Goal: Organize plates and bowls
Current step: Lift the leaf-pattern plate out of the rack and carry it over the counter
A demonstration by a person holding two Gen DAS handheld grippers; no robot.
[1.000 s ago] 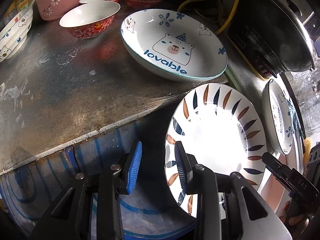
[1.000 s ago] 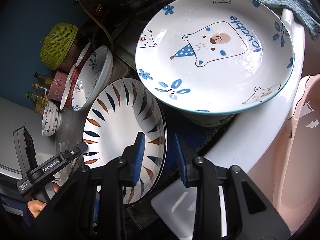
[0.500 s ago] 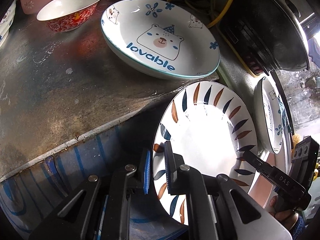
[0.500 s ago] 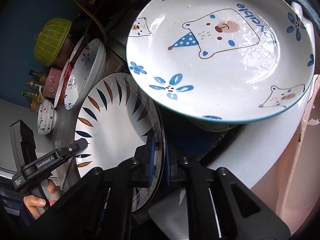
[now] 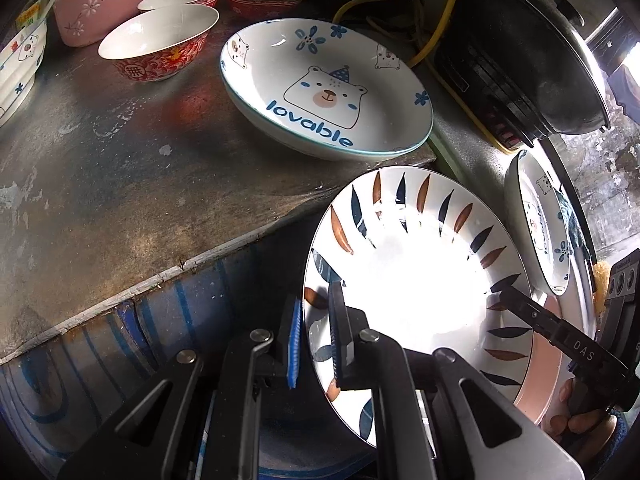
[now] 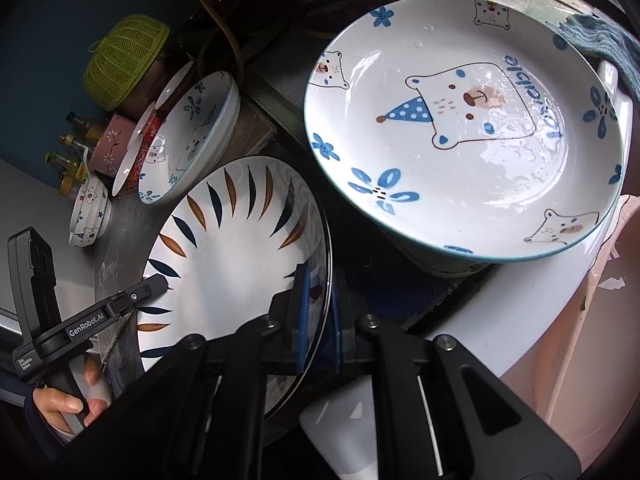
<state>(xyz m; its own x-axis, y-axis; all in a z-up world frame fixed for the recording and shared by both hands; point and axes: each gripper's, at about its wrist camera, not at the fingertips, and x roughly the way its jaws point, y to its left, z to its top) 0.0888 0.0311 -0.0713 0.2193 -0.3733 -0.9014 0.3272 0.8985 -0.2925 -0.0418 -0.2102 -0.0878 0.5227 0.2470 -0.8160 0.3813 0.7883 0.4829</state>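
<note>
A white plate with blue and brown leaf marks point(image 5: 420, 280) is held tilted in the air between both grippers. My left gripper point(image 5: 316, 344) is shut on its near rim. My right gripper point(image 6: 320, 312) is shut on the opposite rim of the same plate point(image 6: 224, 256). A bear "lovable" plate point(image 5: 324, 88) lies on the metal counter point(image 5: 100, 168). A second bear plate point(image 6: 460, 140) rests on a stack at the right; it also shows in the left wrist view point(image 5: 540, 224).
Red-patterned bowls point(image 5: 160, 40), a pink bowl point(image 5: 96, 4) and a small bear bowl point(image 5: 16, 64) stand at the counter's back. A black cooker point(image 5: 520, 52) with yellow cable sits right. A pink basin point(image 6: 592, 320), green basket point(image 6: 124, 60) and bottles point(image 6: 72, 152) are around.
Both grippers closed onto the leaf plate's rims. The plate now is held by both and has lifted slightly toward the counter.
</note>
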